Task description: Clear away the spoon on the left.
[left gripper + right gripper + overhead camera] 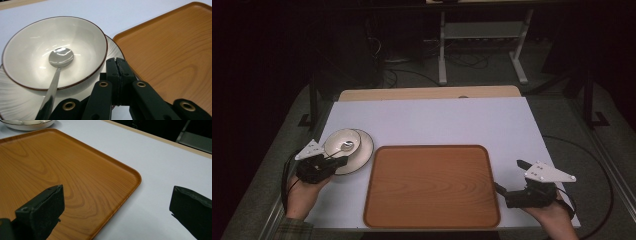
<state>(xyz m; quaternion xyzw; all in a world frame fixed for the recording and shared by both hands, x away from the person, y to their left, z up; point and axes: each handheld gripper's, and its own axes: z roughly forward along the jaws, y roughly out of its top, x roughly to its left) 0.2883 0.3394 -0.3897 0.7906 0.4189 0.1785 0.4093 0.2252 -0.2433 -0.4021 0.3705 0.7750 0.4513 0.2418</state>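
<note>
A cream bowl point(341, 141) point(53, 47) with a brown rim sits on a pale plate point(364, 152) point(15, 100) at the table's left. A metal spoon point(347, 145) point(60, 58) rests in the bowl, its handle leaning over the near rim. My left gripper point(339, 160) point(116, 61) is shut just above the plate's near edge, and I see nothing between its jaws. A wooden tray point(432, 185) point(170, 50) point(62, 170) lies bare at the centre. My right gripper point(508, 174) point(116, 205) stands open at the tray's right near corner, one jaw over the tray and one over the table.
The white tabletop point(437, 120) has a wooden strip point(427, 93) along its far edge. Behind it stand the white legs of a frame point(442, 60), with cables on the floor. The plate's edge point(27, 125) shows beyond the tray's far corner in the right gripper view.
</note>
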